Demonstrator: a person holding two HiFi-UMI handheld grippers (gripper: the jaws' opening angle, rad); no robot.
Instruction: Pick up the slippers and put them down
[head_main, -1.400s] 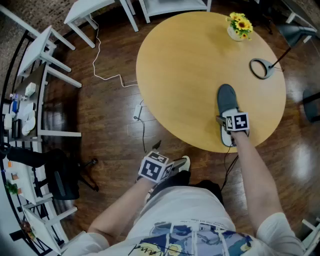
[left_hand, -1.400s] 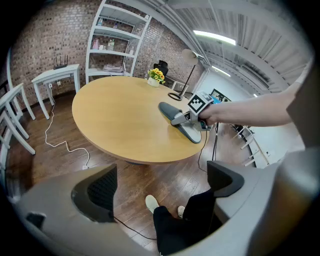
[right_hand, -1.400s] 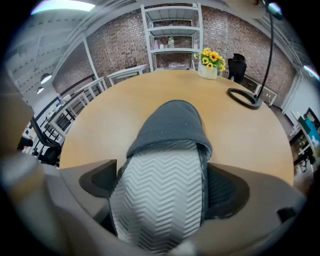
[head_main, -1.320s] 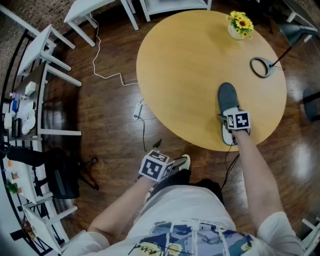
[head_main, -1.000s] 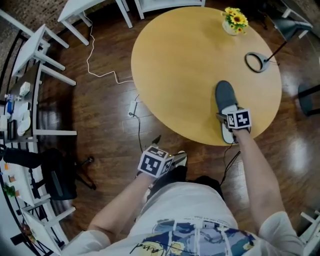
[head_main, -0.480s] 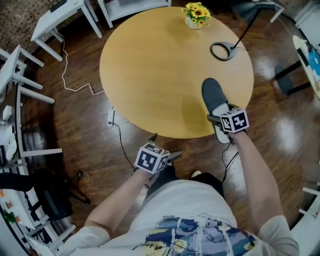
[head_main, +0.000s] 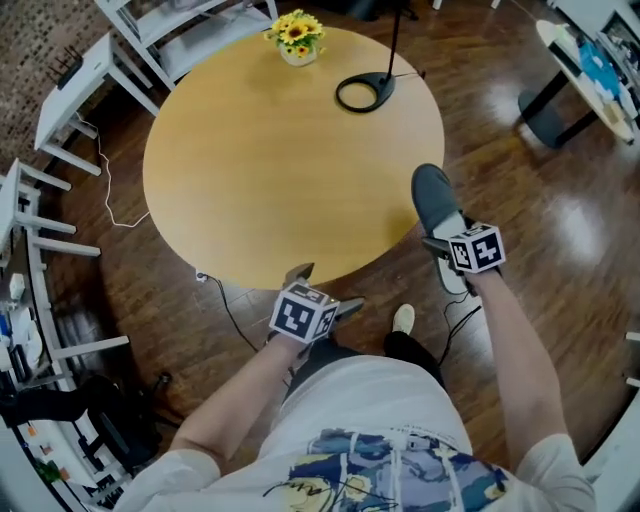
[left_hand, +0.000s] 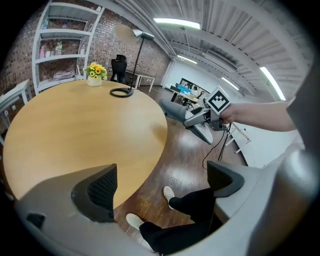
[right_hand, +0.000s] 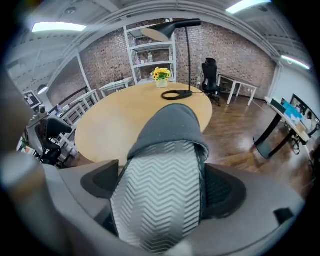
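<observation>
A grey slipper (head_main: 434, 198) with a pale zigzag sole (right_hand: 162, 185) hangs in the air just past the round wooden table's (head_main: 270, 150) right edge, over the floor. My right gripper (head_main: 440, 245) is shut on its heel end, and the toe points away from me. In the left gripper view the slipper (left_hand: 176, 108) and right gripper (left_hand: 200, 119) show to the right of the table (left_hand: 75, 130). My left gripper (head_main: 325, 288) is open and empty, held low by the table's near edge. Between its jaws (left_hand: 160, 182) only floor and the person's legs appear.
A pot of sunflowers (head_main: 297, 38) and a floor lamp's ring base (head_main: 365, 92) stand at the table's far side. White shelving (head_main: 60, 120) lies to the left, and a desk (head_main: 590, 60) at the far right. A cable (head_main: 455, 320) trails on the wood floor by the person's feet (head_main: 403, 318).
The slipper has left the tabletop and moved right, past the table's edge, held in my right gripper. The head view has swung right. My left gripper stays low and open.
</observation>
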